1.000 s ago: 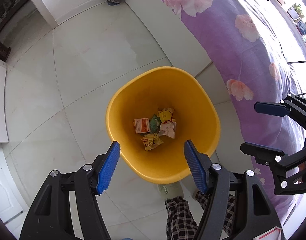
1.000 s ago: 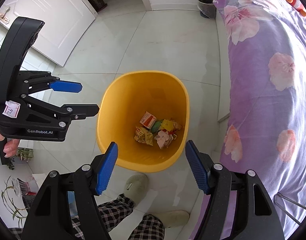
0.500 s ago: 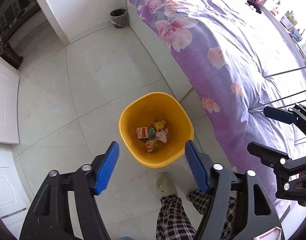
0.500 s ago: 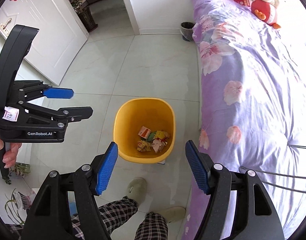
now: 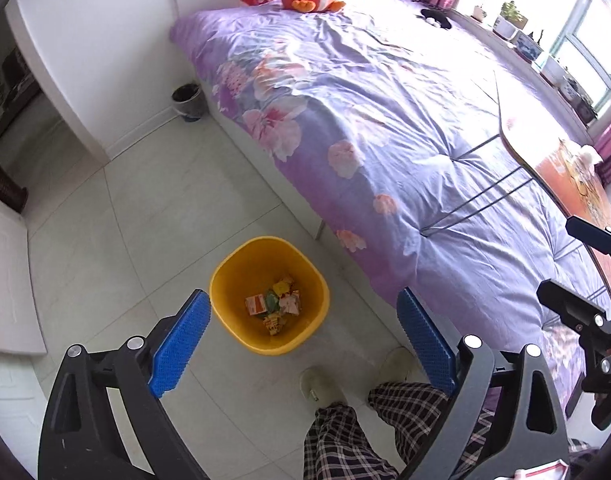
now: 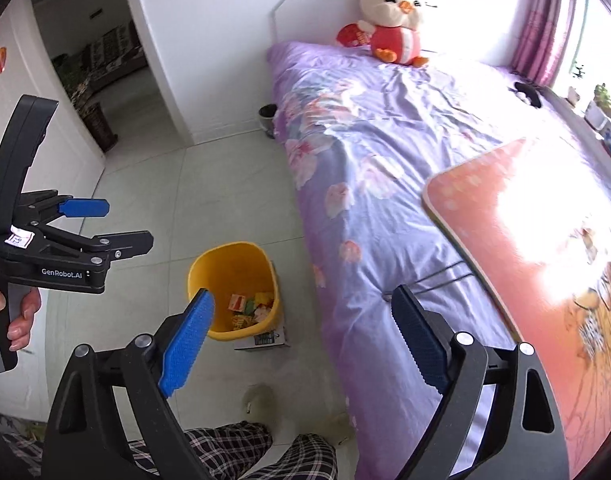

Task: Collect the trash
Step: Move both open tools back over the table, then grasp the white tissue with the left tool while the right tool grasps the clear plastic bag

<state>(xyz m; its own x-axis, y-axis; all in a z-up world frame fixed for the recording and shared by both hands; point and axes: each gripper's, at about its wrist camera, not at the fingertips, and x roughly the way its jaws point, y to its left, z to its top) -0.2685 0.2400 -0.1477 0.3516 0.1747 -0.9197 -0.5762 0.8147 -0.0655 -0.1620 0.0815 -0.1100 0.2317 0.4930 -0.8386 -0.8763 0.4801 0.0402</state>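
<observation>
Between the blue pads of the left gripper (image 5: 301,344), both spread wide and holding nothing, the yellow bin (image 5: 225,300) sits on the floor at about 12 o'clock, well below. The right gripper (image 6: 301,340) is likewise wide apart and empty; from it the bin (image 6: 235,250) lies at about 11 o'clock, partly behind its left pad. Wrappers (image 5: 273,306) lie bunched at the bottom of the bin, so that trash is already in.

Out from the bin, a small box (image 6: 265,339) lies flat on the tile, touching the bin's base on the near side. The bed (image 5: 385,120) runs away from 1 to 3 o'clock, its edge just beside the bin. On the bed stands a low red table (image 6: 505,220), at 2 to 3 o'clock from the right gripper. Something small lies on it, but glare hides what.

My guess is that any trash left is up on that table, so the right gripper is nearer and would reach there, then swing back toward 11 o'clock to drop. The table edge and its thin wire legs (image 5: 485,196) are the things to clear. The floor (image 5: 125,220) from 9 to 11 o'clock is open. The person's slippers (image 5: 319,384) stand near the bin at 6 o'clock.
</observation>
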